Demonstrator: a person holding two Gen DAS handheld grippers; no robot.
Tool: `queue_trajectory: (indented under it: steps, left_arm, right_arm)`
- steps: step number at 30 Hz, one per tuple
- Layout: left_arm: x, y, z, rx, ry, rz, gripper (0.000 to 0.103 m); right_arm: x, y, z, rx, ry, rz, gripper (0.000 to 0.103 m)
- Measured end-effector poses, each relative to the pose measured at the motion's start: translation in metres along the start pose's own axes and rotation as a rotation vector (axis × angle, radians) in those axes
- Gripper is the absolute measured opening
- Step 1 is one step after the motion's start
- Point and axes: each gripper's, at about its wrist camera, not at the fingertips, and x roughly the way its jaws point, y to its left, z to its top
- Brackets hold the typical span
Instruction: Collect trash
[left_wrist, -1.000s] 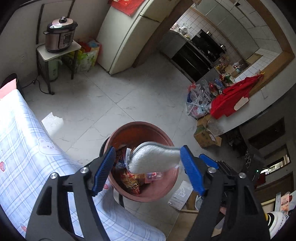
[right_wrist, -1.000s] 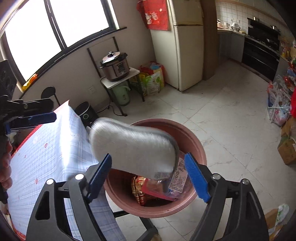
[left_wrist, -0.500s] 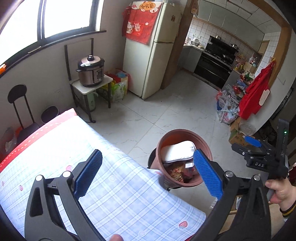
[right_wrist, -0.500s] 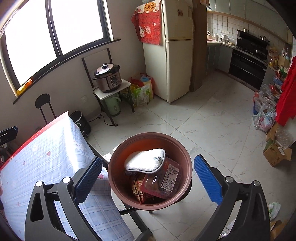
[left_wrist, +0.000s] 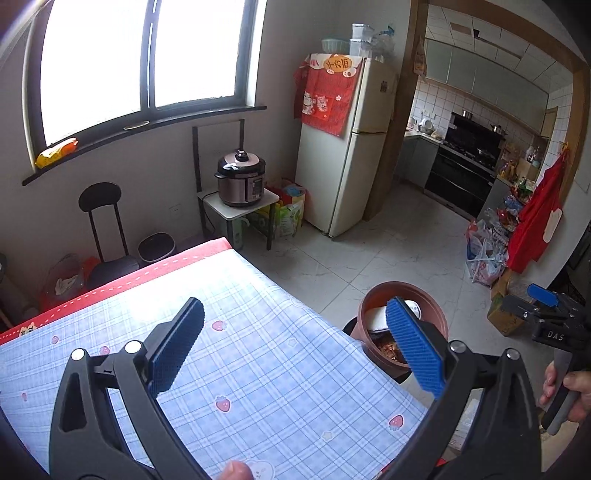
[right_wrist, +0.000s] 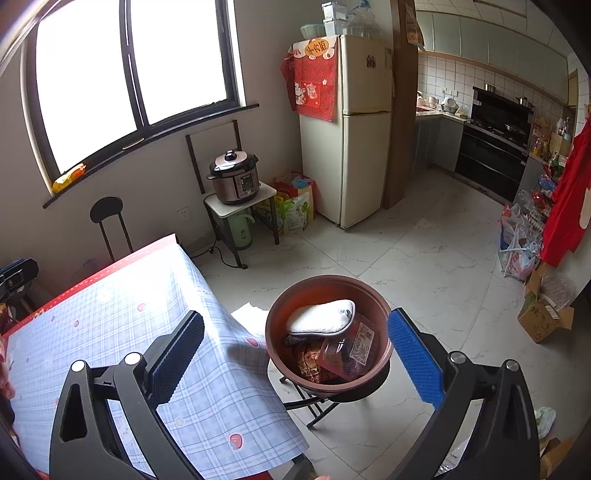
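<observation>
A brown round bin (right_wrist: 275, 343) stands on a black folding stand beside the table's right end. In it lie a white flat pad (right_wrist: 319, 317), a clear plastic box with a label (right_wrist: 354, 349) and snack wrappers. The bin also shows in the left wrist view (left_wrist: 436, 306), partly behind a finger. My right gripper (right_wrist: 293, 354) is open and empty, raised in front of the bin. My left gripper (left_wrist: 295, 350) is open and empty above the blue checked tablecloth (left_wrist: 258, 369). The right gripper also shows at the right edge of the left wrist view (left_wrist: 554, 317).
A fridge (right_wrist: 354, 140) stands at the back. A pressure cooker (right_wrist: 232, 177) sits on a small side table. A black chair (right_wrist: 109, 229) stands under the window. Bags (right_wrist: 517, 243) and a cardboard box (right_wrist: 543, 317) line the right wall. White paper lies on the floor (right_wrist: 251, 314).
The white pad has dropped from between the grippers into the bin. Both grippers have drawn up and back, the left one over the table.
</observation>
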Motion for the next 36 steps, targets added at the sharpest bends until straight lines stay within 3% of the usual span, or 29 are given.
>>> queue_trajectory:
  steps: [8,22,27,36]
  left_arm:
    - [-0.051,0.018,-0.011,-0.065,-0.087,0.039,0.097]
    - [-0.086,0.038,-0.011,-0.130,-0.100,0.105,0.097]
    - [-0.089,0.031,-0.010,-0.098,-0.113,0.171,0.097]
    - [-0.089,0.018,-0.005,-0.052,-0.105,0.177,0.097]
  right_arm:
    - [-0.039,0.017,0.008,-0.026,-0.064,-0.046,0.097]
    - [-0.067,0.028,0.017,-0.008,-0.116,-0.042,0.097]
    - [-0.065,0.025,0.016,0.002,-0.112,-0.046,0.097]
    - [-0.065,0.015,0.017,0.032,-0.111,-0.064,0.097]
